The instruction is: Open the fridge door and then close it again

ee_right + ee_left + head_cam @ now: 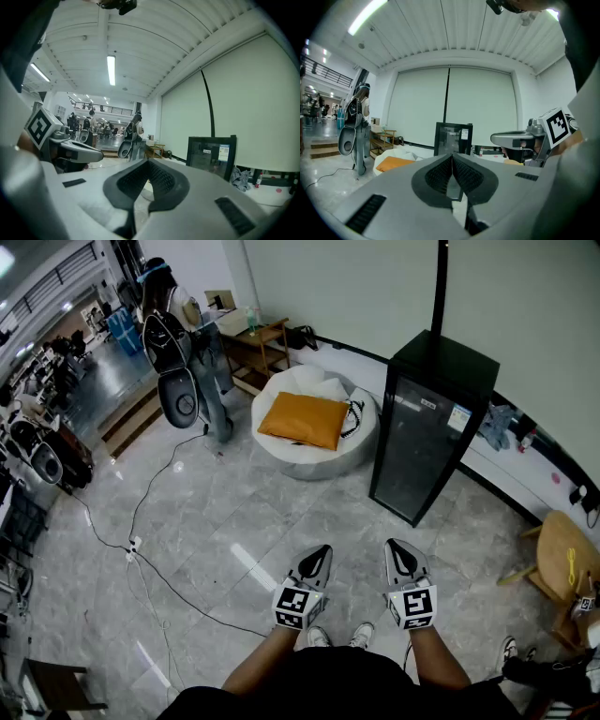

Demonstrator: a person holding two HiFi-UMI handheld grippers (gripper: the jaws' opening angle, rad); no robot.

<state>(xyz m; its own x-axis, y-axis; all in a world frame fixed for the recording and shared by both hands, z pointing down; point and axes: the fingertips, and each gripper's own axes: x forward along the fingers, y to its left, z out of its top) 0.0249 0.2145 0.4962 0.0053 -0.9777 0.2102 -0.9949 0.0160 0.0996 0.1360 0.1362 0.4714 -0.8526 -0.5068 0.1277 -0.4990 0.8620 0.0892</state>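
The black fridge [427, 432] stands by the wall with its glass door shut. It is in front of the person, well apart from both grippers. The left gripper [322, 550] and the right gripper [397, 547] are held side by side over the grey floor [244, 521], both pointing toward the fridge. Each one has its jaws pressed together with nothing between them. A white beanbag [314, 451] with an orange cushion [302, 420] on it sits just left of the fridge.
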